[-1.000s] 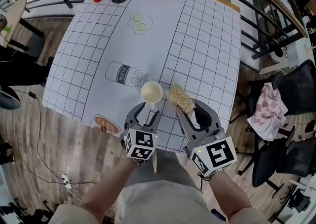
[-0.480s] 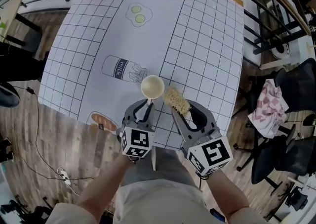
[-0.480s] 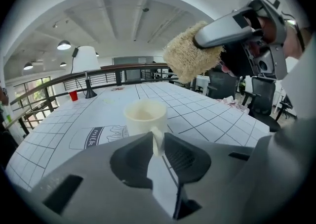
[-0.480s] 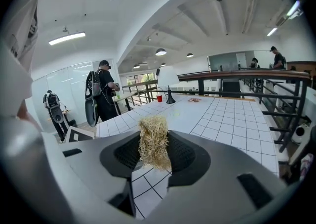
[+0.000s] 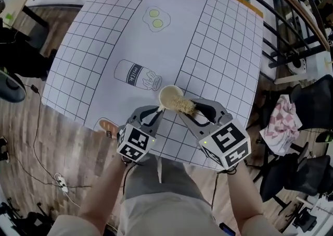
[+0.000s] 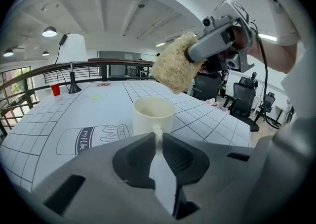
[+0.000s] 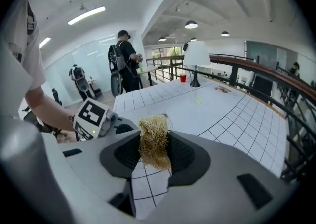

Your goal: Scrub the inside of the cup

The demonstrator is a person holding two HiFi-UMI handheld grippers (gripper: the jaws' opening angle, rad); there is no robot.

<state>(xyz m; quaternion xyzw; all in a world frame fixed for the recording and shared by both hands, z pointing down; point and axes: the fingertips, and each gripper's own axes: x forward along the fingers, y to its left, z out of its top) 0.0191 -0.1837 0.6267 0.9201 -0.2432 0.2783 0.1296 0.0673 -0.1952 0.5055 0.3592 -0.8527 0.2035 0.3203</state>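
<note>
One left gripper (image 5: 156, 113) tilted downward, fingers (image 6: 134, 156) closing on cup handle (image 6: 157, 129)

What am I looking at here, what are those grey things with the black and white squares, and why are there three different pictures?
There is no robot here: a person holds a hand-held gripper in each hand. One picture comes from a camera on the person's head, looking down. The other two come from cameras riding on the grippers. On the table, covered by a grid-printed cloth, stands a cream cup. The left gripper has just been closing its fingers on the cup's handle. The right gripper clamps a straw-coloured scrubber, held just above the cup's mouth.
</note>
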